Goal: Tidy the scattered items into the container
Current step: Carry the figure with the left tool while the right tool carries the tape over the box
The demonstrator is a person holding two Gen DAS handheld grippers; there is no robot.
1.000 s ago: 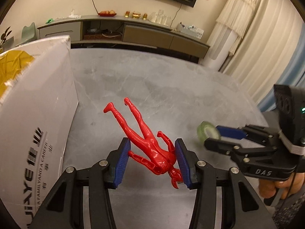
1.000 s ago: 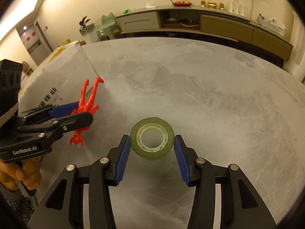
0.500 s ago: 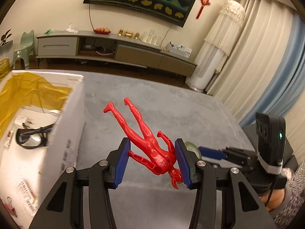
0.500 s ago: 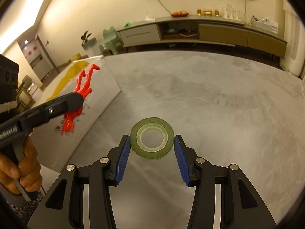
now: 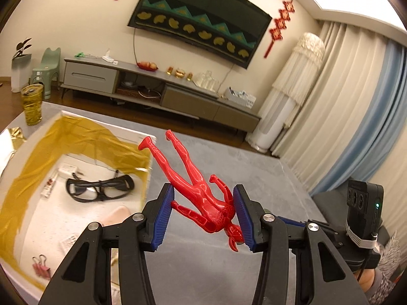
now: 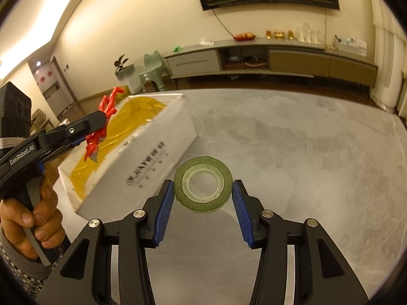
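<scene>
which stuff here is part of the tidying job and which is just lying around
Part of the job:
- red plastic toy figure, held in the left tongs
- green roll of tape, held in the right tongs
- white cardboard box with gold lining

Just lying about:
- yellow patterned glass tumbler
- mint green plastic stool

Black tool [image 6: 203, 203], blue ribbed pads [image 6: 164, 204], silver screws, speckled sleeve [image 6: 17, 259]

Box [image 5: 150, 175] top open, access from above clear. Inside floor partly taken: glasses [image 5: 99, 188] centre, pink clips [image 5: 42, 269] near corner. Yellow glass [image 5: 31, 104] beyond box far corner. Table [image 6: 305, 152] right of box bare.
</scene>
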